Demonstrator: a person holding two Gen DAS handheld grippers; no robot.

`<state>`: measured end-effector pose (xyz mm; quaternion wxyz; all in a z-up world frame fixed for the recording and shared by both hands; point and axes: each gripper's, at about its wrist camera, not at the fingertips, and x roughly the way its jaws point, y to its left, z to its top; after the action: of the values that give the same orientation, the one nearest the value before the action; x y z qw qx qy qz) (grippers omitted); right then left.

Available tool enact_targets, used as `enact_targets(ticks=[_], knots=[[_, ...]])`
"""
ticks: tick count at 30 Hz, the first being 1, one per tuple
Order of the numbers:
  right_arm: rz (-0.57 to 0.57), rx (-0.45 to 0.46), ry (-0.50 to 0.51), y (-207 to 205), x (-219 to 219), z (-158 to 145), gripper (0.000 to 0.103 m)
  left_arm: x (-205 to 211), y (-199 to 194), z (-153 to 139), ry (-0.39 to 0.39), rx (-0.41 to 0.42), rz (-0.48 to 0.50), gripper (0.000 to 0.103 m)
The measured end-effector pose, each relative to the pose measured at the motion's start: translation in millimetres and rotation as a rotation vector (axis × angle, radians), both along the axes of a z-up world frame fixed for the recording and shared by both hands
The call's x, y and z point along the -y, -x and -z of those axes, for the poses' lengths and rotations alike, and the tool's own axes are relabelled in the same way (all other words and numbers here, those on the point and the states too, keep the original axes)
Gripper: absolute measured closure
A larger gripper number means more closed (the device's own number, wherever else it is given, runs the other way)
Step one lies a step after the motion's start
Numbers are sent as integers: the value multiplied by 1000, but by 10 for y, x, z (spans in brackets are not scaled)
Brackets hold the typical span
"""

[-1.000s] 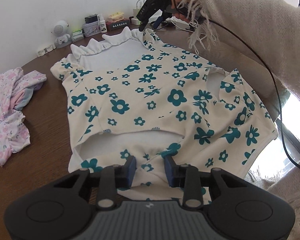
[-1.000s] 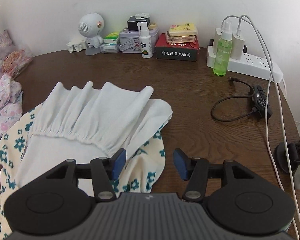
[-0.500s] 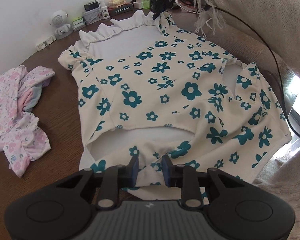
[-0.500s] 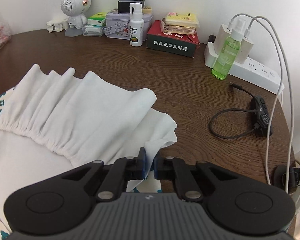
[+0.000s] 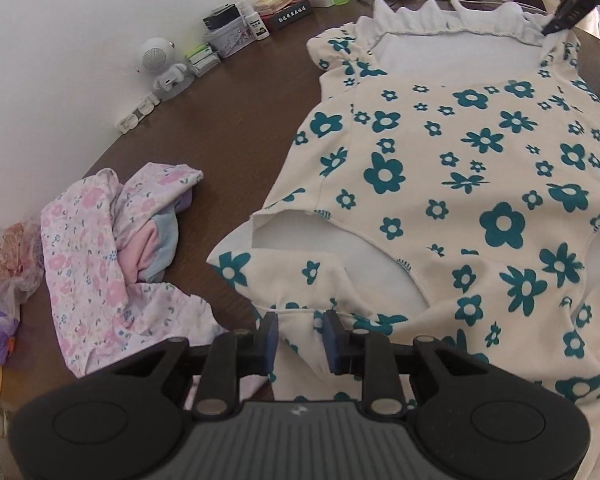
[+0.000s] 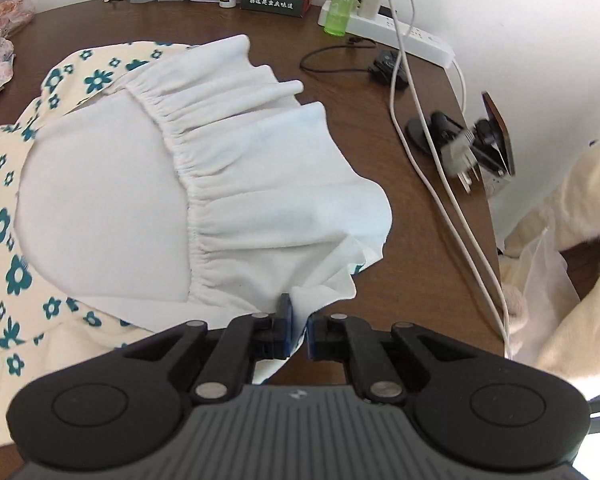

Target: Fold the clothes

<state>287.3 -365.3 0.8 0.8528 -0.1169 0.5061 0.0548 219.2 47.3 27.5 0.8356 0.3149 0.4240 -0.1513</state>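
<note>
A cream garment with teal flowers [image 5: 440, 168] lies spread on the brown table [image 5: 220, 128], and its white ruffled hem [image 6: 260, 168] is at the far end. My left gripper [image 5: 300, 334] is at the near end, shut on a bunched fold of the floral cloth. My right gripper [image 6: 298, 330] is shut on a corner of the white ruffle, which is lifted and drawn taut toward it. In the left wrist view the right gripper [image 5: 572, 8] shows at the top right, pinching that same ruffle edge.
A heap of pink floral clothes [image 5: 112, 248] lies left of the garment. Along the wall stand a white robot figure [image 5: 160, 60], boxes, a spray bottle and a green bottle [image 6: 340, 8]. A power strip [image 6: 412, 36], cables and a clamp [image 6: 460, 140] sit near the table's right edge.
Both grippers went from open to shut: the right on the ruffle corner, the left on the floral fold. The ruffle has been lifted and pulled toward the right gripper.
</note>
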Motion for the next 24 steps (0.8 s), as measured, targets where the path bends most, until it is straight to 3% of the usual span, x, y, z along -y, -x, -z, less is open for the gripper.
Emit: enact_targets(ticks=[4,9,11,13,16,19,24], knots=[[50,6,-48,590,171,-3,97,116,-301,46,-27,39,45,82],[67,15,-102,1030,181,-19,96,215,-592,86,-31,71,33,84],[65,17,-127,1159,167,-57,95,177,-605,13,2,65,2,80],[68,32,-174,1271,191,-163,90,64,-497,-163,104,88,-29,79],[50,94,-256,1418,263,-414,79,-8,-263,-175,176,82,-78,63],[16,177,-279,1436,309,-603,67,-72,-26,-168,241,72,-127,63],[-24,215,-233,1081,267,-514,66,-180,370,-157,349,56,-209,64]])
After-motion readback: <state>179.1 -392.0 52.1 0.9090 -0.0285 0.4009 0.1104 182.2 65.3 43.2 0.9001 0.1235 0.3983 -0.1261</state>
